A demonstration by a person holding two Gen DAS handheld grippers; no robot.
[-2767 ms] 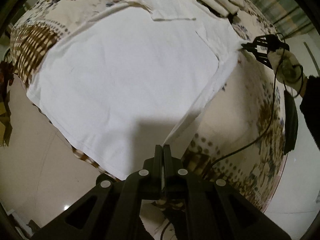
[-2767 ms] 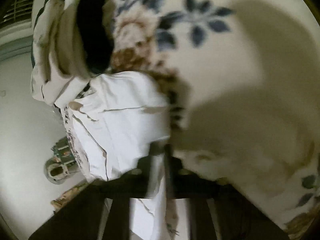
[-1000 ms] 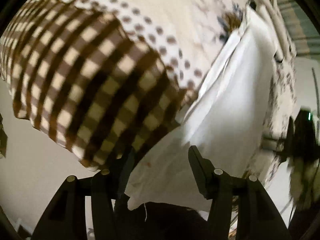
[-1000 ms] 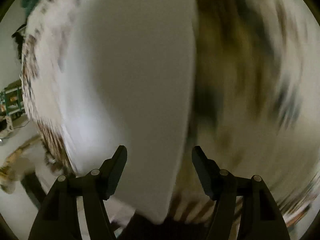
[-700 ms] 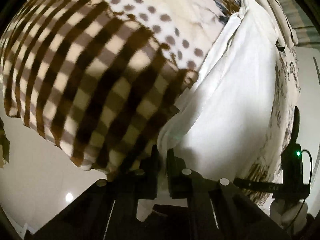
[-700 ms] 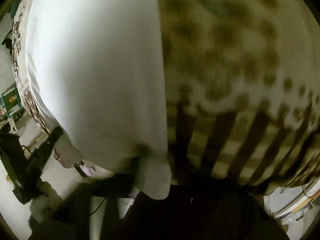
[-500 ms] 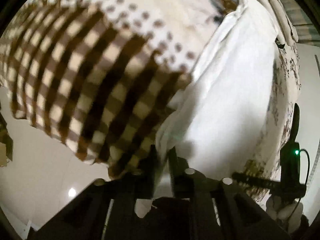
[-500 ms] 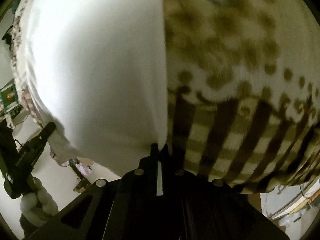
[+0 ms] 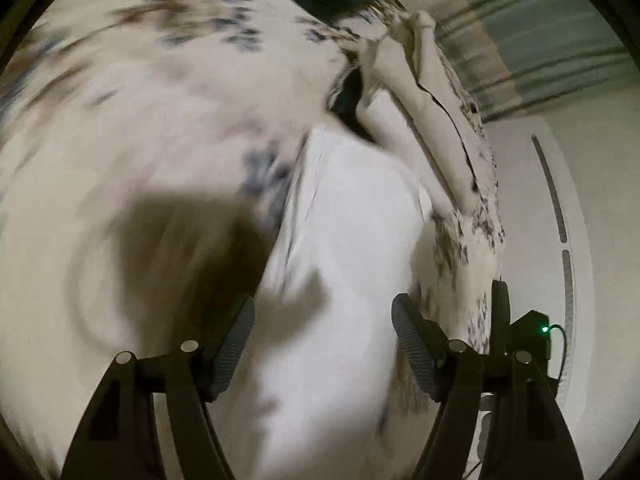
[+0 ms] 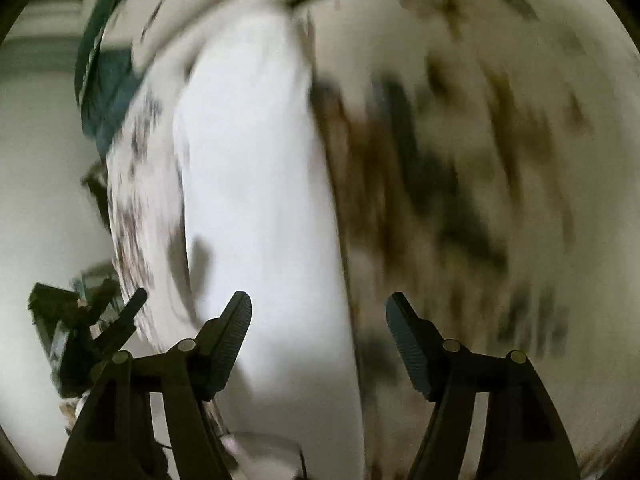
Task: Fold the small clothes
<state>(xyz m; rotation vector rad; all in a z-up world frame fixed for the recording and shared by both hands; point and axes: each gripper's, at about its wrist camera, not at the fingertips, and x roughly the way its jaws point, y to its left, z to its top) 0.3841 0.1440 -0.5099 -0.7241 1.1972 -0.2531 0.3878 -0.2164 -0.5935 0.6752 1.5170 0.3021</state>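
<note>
Lying folded as a long white strip on the floral bed (image 9: pixel 120 160): shirt (image 9: pixel 344 240), blurred. Left gripper (image 9: pixel 322 344) and right gripper (image 10: pixel 318 332) above it, jaws apart, empty.

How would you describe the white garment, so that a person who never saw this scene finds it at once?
Look at the wide bedspread, cream with blurred blue and brown flowers. On it lies a long folded strip, the white garment, ahead of the open left gripper. It alone is plain white, without any print.
</note>
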